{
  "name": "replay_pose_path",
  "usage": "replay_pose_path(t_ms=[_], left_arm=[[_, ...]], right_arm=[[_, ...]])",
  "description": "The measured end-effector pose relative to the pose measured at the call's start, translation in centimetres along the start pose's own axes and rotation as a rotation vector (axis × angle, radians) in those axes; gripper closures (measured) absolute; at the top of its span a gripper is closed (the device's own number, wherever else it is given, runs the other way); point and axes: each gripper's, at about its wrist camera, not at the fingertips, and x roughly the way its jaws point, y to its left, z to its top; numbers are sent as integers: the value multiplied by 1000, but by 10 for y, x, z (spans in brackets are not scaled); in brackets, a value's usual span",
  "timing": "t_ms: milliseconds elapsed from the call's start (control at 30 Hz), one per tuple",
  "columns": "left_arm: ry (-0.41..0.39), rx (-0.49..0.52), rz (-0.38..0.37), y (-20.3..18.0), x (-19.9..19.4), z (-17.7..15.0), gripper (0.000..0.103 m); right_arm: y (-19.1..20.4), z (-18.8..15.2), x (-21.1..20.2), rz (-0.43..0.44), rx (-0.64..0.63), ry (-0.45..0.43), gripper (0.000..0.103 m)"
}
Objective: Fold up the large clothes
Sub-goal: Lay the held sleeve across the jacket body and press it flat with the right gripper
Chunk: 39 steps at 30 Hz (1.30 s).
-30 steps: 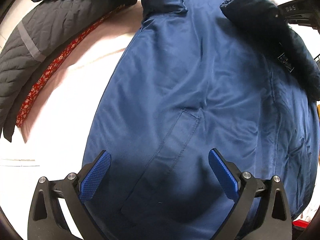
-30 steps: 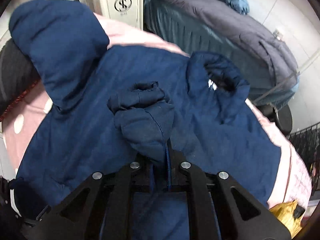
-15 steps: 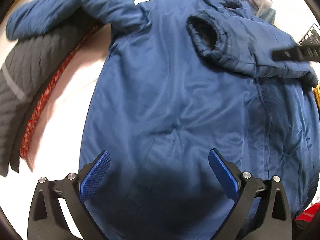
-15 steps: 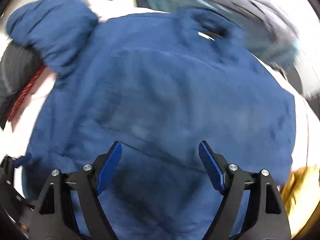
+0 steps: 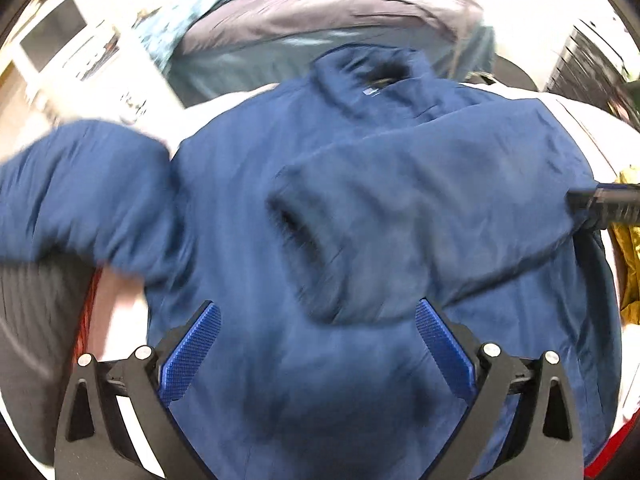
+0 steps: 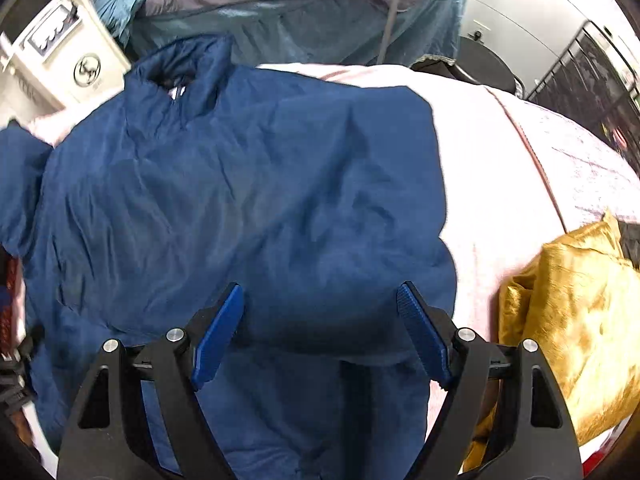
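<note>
A large navy padded jacket (image 5: 248, 360) lies spread on a pink bed cover (image 6: 520, 152), its collar (image 5: 376, 76) at the far end. One sleeve (image 5: 420, 216) is folded across the body, and its cuff opening faces my left gripper. The other sleeve (image 5: 80, 192) sticks out to the left. My left gripper (image 5: 316, 312) hangs open above the jacket's lower body, holding nothing. In the right wrist view my right gripper (image 6: 320, 288) is open over the jacket (image 6: 240, 200) near its right edge, with nothing held. It also shows at the right edge (image 5: 608, 204) of the left wrist view.
A gold cloth (image 6: 572, 320) lies bunched on the cover right of the jacket. A dark quilted garment (image 5: 32, 320) and a red patterned cloth (image 5: 84, 320) lie to the left. Beyond stand a second bed (image 6: 280, 4), a white appliance (image 6: 80, 60) and a black rack (image 6: 592, 80).
My right gripper let go of the sleeve cuff, opened wide and slid right toward the jacket's edge. The sleeve now lies across the body. My left gripper's view swung toward the collar.
</note>
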Motion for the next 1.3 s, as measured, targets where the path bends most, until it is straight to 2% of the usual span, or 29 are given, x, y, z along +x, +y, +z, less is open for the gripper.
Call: replay_pose_path(t_ms=[133,200,300,367,533,800,1000,1167,1300], left_arm=[[-12,72,-24,-26,16,27,7],[33,110,-28,-39,39,35,7],[120,129,18,-42,78,36,7],[177,94,0,-37,100,32,5],[215,-87,-143,-9,128,26,5],[185,-98,-109,-15,138,26,4],[174,-106,-121,-17,127,2,4],[208,-119,-126,-7,114,3,5],[192,-136,-140,0,89,-7,6]], right_arm=[[6,-9,25,-67,-40,35,21],[7,-13,35,-94,-65,40,20],[15,-18,45,-137,-122,32,18],[18,-20,49,-150,-130,29,18],[21,-23,57,-173,-125,15,15],[22,-14,67,-210,-61,21,12],[16,-14,66,-201,-50,25,11],[21,-8,52,-234,-75,99,12],[25,-15,25,-154,-34,89,11]])
